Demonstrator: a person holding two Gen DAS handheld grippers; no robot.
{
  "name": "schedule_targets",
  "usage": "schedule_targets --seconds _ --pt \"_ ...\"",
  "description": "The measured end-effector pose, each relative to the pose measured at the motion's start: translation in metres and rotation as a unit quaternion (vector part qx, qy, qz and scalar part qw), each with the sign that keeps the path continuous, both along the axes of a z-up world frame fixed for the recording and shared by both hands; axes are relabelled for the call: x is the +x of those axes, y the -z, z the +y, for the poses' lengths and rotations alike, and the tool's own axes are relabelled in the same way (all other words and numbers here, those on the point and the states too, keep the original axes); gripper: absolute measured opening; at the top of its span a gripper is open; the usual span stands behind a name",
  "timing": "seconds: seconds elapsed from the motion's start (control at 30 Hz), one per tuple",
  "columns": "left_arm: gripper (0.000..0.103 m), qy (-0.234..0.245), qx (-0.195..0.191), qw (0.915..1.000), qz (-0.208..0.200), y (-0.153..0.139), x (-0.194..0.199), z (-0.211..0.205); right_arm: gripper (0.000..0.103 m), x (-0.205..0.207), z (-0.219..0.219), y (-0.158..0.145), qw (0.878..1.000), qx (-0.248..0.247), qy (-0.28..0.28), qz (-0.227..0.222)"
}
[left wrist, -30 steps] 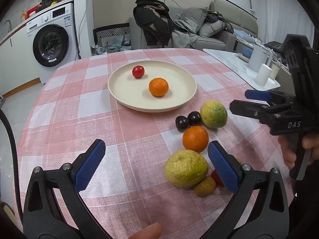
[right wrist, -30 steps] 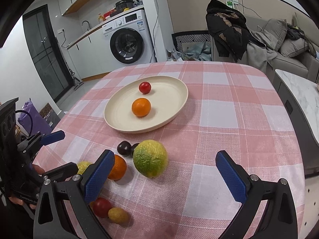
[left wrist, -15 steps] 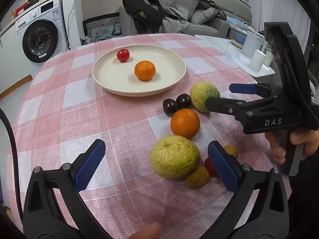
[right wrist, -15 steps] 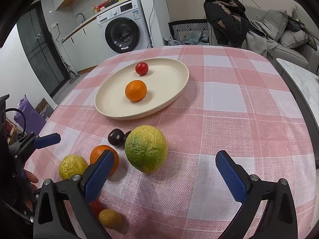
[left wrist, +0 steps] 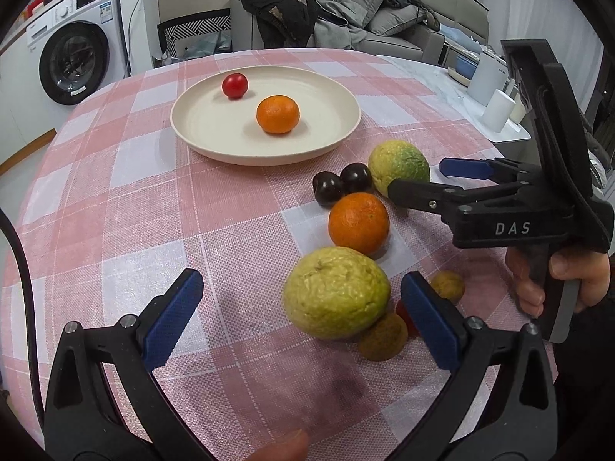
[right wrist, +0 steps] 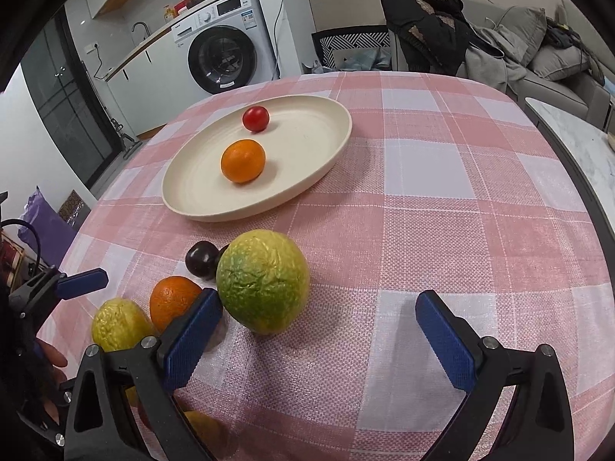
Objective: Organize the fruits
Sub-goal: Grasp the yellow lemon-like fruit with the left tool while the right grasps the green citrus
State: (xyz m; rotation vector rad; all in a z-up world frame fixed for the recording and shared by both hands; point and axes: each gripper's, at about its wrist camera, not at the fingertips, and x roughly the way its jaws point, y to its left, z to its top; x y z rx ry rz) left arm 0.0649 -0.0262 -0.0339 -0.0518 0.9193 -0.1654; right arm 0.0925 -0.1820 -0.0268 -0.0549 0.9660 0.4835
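A cream plate (left wrist: 326, 88) (right wrist: 319, 130) on the pink checked cloth holds a cherry tomato (left wrist: 235, 85) and an orange (left wrist: 277, 114). Loose fruit lies nearer: a yellow-green citrus (left wrist: 335, 297), a second orange (left wrist: 358, 223), two dark plums (left wrist: 328, 189), a green-yellow citrus (right wrist: 263, 281) and small brown fruits (left wrist: 383, 337). My left gripper (left wrist: 301, 322) is open, with the yellow-green citrus between its fingers, nearer the right one. My right gripper (right wrist: 319, 340) is open with the green-yellow citrus just ahead, against its left finger (right wrist: 192, 340); it also shows in the left wrist view (left wrist: 430, 178).
A washing machine (right wrist: 223, 57) and counter stand beyond the table's far left. A sofa with clothes (left wrist: 338, 19) is behind the table. A white side table with cups (left wrist: 496, 107) stands to the right.
Both grippers have moved forward and lower toward the loose fruit. The yellow-green citrus now sits between my left fingers, and the green-yellow citrus is close to my right gripper's left finger.
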Motion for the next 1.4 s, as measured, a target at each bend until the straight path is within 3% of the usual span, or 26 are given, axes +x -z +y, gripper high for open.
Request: schedule_targets --seconds 0.07,0.27,0.47,0.67,0.77,0.87,1.4 --pt "0.103 -0.003 -0.002 1.0000 0.003 0.001 0.001 0.001 0.101 -0.002 0.002 0.000 1.000 -0.004 -0.002 -0.003" --pt "0.102 0.001 -0.009 0.9999 0.005 0.002 0.002 0.001 0.079 -0.005 0.009 -0.002 1.000 0.005 -0.025 -0.010" --pt "0.080 0.020 -0.025 0.9994 0.015 0.004 0.002 -0.002 0.062 -0.007 0.012 -0.004 0.999 0.019 -0.043 -0.008" --pt "0.070 0.032 -0.042 0.9984 0.020 0.004 0.001 -0.003 0.051 -0.009 0.011 -0.005 0.998 0.037 -0.050 -0.004" --pt "0.057 0.038 -0.051 0.9976 0.026 0.006 0.001 -0.003 0.048 -0.009 0.011 -0.005 0.998 0.040 -0.053 -0.004" --pt "0.052 0.044 -0.059 0.9970 0.024 0.007 0.000 -0.003 0.048 -0.010 0.011 -0.005 0.998 0.042 -0.053 -0.005" --pt "0.051 0.039 -0.059 0.9973 -0.018 -0.009 -0.008 0.002 0.048 -0.015 0.009 -0.010 0.997 0.046 -0.053 -0.018"
